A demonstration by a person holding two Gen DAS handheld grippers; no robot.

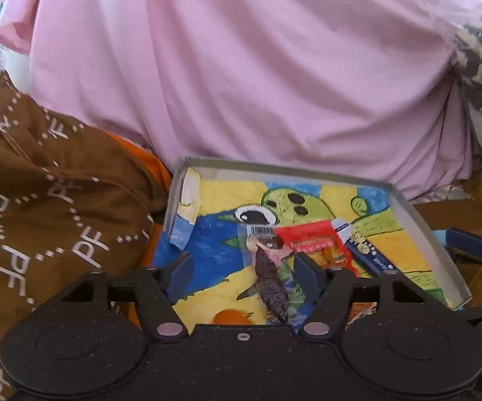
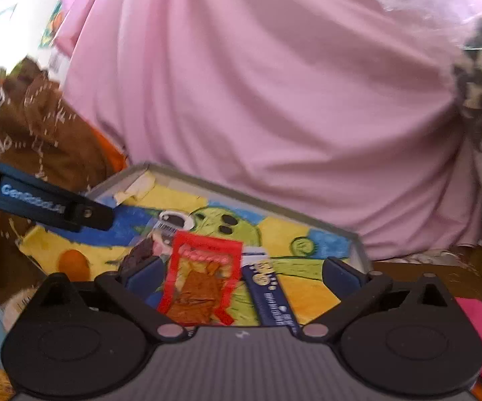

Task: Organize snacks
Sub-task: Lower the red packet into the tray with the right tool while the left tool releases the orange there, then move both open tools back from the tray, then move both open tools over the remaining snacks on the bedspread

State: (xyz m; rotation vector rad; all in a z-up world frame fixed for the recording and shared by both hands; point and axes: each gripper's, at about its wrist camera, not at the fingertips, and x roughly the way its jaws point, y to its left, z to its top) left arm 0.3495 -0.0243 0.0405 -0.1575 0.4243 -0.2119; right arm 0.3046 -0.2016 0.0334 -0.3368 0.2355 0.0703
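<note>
With both grippers' jaws apart, the left gripper (image 1: 244,267) straddling the dark clear-wrapped snack (image 1: 271,284) and the right gripper (image 2: 241,274) the red packet (image 2: 204,284) in the painted shallow box (image 1: 418,220), either overlapping wrapper risked dragging its neighbour or the blue stick pack (image 2: 271,297) out.

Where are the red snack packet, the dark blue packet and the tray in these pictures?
Red snack packet (image 2: 204,284), right wrist view, on its clear middle window.
Dark blue packet (image 2: 269,295), right wrist view, on its printed face.
Tray (image 1: 411,214), left wrist view, on its grey right wall.
</note>
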